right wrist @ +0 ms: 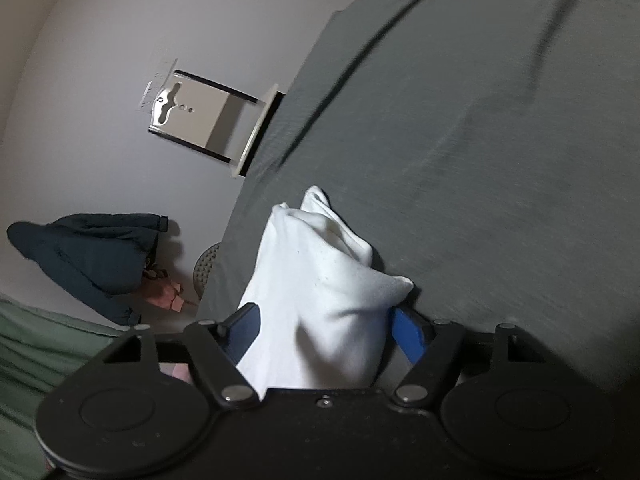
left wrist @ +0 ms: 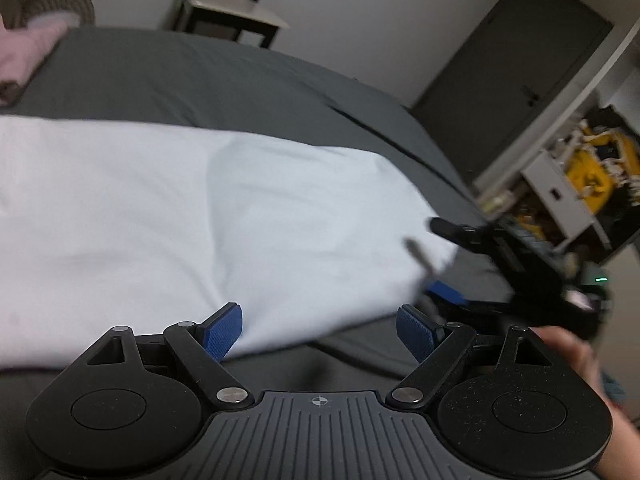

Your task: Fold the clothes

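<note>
Gripping bunched white garment point(right wrist: 320, 292) between its blue pads, right gripper point(right wrist: 324, 332) hovers above grey bed point(right wrist: 480, 160); left gripper point(left wrist: 320, 332) spread wide, empty, cloth toward 12 o'clock.

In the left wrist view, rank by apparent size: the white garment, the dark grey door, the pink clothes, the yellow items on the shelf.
1. White cotton garment, spread on the grey bed.
2. Dark grey door.
3 and 4. Pink folded clothes and yellow shelf items look alike; the pink ones are cut off at the edge, so no ranking.
</note>
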The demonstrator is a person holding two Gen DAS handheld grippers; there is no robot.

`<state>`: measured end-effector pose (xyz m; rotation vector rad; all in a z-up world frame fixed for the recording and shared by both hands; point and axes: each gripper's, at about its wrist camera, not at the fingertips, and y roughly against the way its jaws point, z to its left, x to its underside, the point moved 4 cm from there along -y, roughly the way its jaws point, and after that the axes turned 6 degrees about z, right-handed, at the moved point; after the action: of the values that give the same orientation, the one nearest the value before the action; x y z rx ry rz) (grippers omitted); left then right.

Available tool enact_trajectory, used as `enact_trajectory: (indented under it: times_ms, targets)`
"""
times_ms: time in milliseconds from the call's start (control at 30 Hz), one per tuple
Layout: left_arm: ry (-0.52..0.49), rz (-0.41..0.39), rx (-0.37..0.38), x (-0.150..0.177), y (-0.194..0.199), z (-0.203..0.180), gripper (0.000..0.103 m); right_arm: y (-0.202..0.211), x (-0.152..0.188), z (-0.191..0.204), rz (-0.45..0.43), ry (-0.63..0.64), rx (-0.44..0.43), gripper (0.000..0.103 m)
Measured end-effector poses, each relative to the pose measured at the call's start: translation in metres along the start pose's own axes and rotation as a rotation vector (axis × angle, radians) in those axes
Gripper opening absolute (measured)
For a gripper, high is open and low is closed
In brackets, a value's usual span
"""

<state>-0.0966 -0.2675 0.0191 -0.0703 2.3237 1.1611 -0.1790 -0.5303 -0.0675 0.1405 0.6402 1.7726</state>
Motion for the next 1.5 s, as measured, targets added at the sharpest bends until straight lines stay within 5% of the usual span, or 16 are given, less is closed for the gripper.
enact_trajectory:
  times_ms: [67,167,300,533,700,900,1100,1267,1500]
  targets:
    - [0.017,-0.030,-0.028,-0.004,0.015,0.010,0.085,-0.002,-0.001,-0.002,-0.001,-0.010,-0.003,0.060]
    - [0.044,-0.074,-0.071,-0.010,0.037,0.024,0.085,-0.004,-0.003,-0.013,0.013,-0.091,-0.013,0.026]
    - [0.079,-0.134,-0.128,-0.018,0.067,0.043,0.085,-0.002,-0.004,-0.012,0.016,-0.093,-0.034,0.016]
    - [0.159,-0.281,-0.350,-0.028,0.135,0.086,0.085,0.007,0.012,0.062,-0.047,0.365,0.081,0.013]
    - [0.229,-0.305,-0.369,-0.025,0.155,0.111,0.085,0.002,0.057,0.129,-0.095,0.754,0.187,0.012]
    - [0.382,-0.368,-0.385,-0.017,0.176,0.150,0.085,-0.027,0.136,0.192,-0.078,1.084,0.190,0.011]
    - [0.502,-0.487,-0.426,-0.002,0.204,0.186,0.085,-0.052,0.212,0.236,-0.012,1.251,0.103,0.011]
    - [0.564,-0.451,-0.390,0.007,0.198,0.207,0.085,-0.075,0.280,0.241,0.098,1.375,0.079,0.011]
    - [0.538,-0.442,-0.353,0.005,0.192,0.212,0.085,-0.072,0.295,0.243,0.085,1.384,0.090,0.011]
